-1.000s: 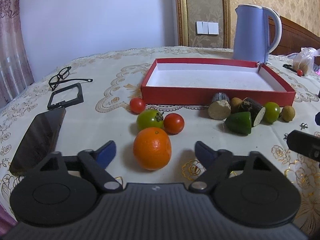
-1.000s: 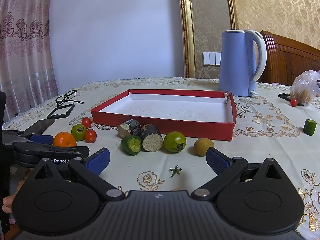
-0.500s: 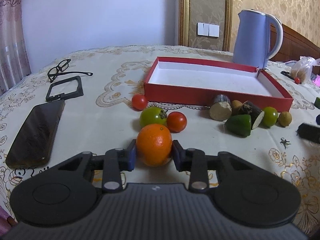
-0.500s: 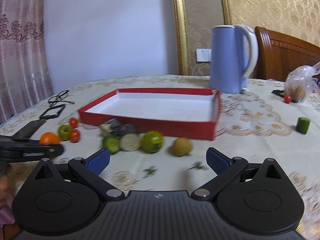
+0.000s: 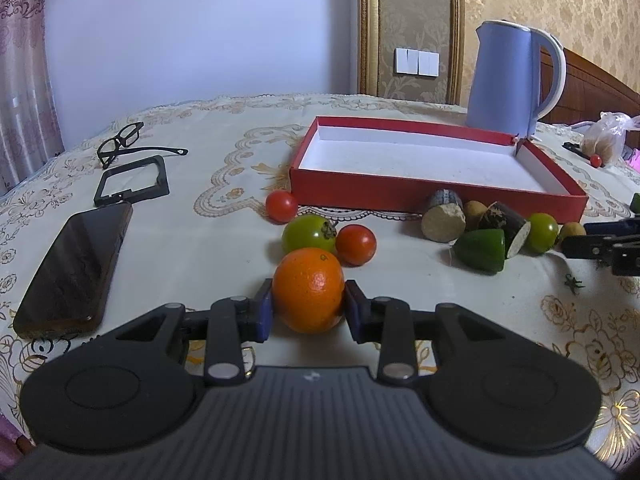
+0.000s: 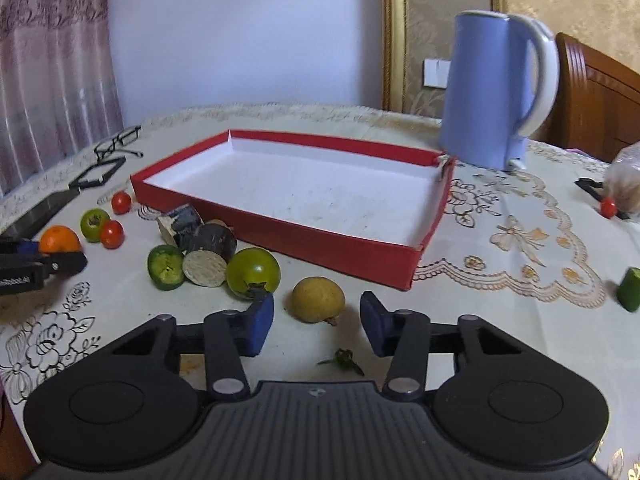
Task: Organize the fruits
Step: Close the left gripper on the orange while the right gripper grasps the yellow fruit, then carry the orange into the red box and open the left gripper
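My left gripper (image 5: 309, 309) is shut on the orange (image 5: 309, 289), which rests on the tablecloth. Behind it lie a green tomato (image 5: 308, 234) and two red tomatoes (image 5: 355, 244). The empty red tray (image 5: 436, 196) lies beyond. My right gripper (image 6: 317, 322) is open, its blue pads on either side of a small tan round fruit (image 6: 318, 299) without touching it. A green tomato (image 6: 253, 273), a cut green piece (image 6: 165, 267) and dark cut pieces (image 6: 206, 256) lie to its left. The orange (image 6: 59, 240) shows far left in the right wrist view.
A blue kettle (image 5: 516, 80) stands behind the tray. A phone (image 5: 74, 264), a black frame (image 5: 132, 180) and glasses (image 5: 120, 142) lie to the left. A plastic bag (image 6: 624, 184), a small red tomato (image 6: 608, 206) and a green piece (image 6: 630, 289) lie to the right.
My left gripper closed on the orange. My right gripper moved forward and lower toward the small tan fruit, and its fingers narrowed around it.
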A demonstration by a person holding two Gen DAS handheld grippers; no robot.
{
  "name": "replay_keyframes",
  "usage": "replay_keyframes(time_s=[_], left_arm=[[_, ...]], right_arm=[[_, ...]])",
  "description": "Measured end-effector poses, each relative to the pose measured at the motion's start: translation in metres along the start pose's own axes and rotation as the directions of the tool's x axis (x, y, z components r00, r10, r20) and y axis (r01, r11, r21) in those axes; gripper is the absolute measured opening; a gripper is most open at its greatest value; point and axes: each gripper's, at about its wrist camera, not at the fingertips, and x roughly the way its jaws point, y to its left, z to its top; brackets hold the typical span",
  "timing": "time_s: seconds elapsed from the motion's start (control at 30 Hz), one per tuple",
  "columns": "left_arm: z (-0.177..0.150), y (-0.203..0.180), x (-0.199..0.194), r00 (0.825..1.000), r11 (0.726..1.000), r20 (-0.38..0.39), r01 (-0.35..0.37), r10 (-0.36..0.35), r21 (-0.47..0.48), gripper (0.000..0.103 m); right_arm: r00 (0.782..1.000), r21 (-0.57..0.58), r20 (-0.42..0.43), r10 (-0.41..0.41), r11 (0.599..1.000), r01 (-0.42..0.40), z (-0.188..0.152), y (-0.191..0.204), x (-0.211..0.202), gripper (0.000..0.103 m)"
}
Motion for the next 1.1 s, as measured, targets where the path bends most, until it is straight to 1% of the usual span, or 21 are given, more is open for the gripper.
replay_keyframes(time_s=[0.07,0.1,0.13,0.2,0.3,0.37,0.47,0.6,0.67,0.77,0.87,0.9,1.0,1.1], left_arm=[[0.000,0.000,0.000,1.000,1.000,0.002,0.001,-0.001,-0.001,0.032],[0.000,0.000,-0.001,1.000,1.000,0.003,0.001,-0.001,-0.001,0.032],[0.000,0.000,-0.001,1.000,1.000,0.005,0.002,-0.002,0.000,0.032],[0.001,0.000,-0.004,1.000,1.000,0.018,0.006,-0.006,0.003,0.032],[0.002,0.000,-0.008,0.999,1.000,0.038,0.017,-0.017,0.006,0.032],[0.005,-0.001,-0.011,0.998,1.000,0.048,0.028,-0.028,0.007,0.032],[0.013,-0.005,-0.015,0.996,0.999,0.068,0.048,-0.049,0.016,0.032],[0.031,-0.016,-0.013,0.995,0.997,0.087,0.049,-0.053,0.051,0.032],[0.045,-0.025,-0.008,0.994,0.996,0.101,0.039,-0.047,0.081,0.032],[0.069,-0.042,0.008,0.993,0.992,0.111,0.023,-0.037,0.125,0.032],[0.092,-0.059,0.034,0.995,0.988,0.084,0.032,-0.045,0.152,0.032],[0.095,-0.062,0.040,0.996,0.987,0.078,0.029,-0.041,0.156,0.032],[0.110,-0.079,0.070,0.998,0.982,0.056,-0.006,-0.005,0.189,0.032],[0.118,-0.091,0.096,0.999,0.978,0.026,-0.030,0.026,0.208,0.032]], right_arm=[[1.000,-0.011,-0.015,0.004,1.000,-0.004,0.002,0.001,0.006,0.040],[1.000,-0.020,-0.023,0.003,1.000,-0.004,0.003,0.002,0.009,0.034],[1.000,-0.026,-0.026,-0.002,1.000,0.001,0.003,0.002,0.011,0.030],[1.000,-0.041,-0.028,-0.015,0.999,0.014,0.004,0.005,0.010,0.030],[0.999,-0.068,-0.005,-0.048,0.997,0.048,-0.001,0.010,0.000,0.030],[0.999,-0.056,0.014,-0.049,0.997,0.050,-0.005,0.010,-0.009,0.030],[0.998,-0.017,0.049,-0.038,0.999,0.039,-0.012,0.008,-0.023,0.030],[0.996,0.046,0.087,-0.002,0.999,-0.002,-0.019,0.004,-0.036,0.030],[0.995,0.068,0.104,0.008,0.998,-0.015,-0.021,0.004,-0.041,0.030],[0.992,0.086,0.124,0.013,0.996,-0.024,-0.023,0.002,-0.045,0.030],[0.990,0.098,0.139,0.014,0.995,-0.028,-0.025,0.000,-0.050,0.030],[0.990,0.103,0.143,0.013,0.994,-0.028,-0.025,0.000,-0.051,0.030],[0.988,0.116,0.153,0.016,0.993,-0.034,-0.026,-0.003,-0.054,0.030],[0.987,0.124,0.161,0.017,0.992,-0.037,-0.027,-0.004,-0.057,0.030]])
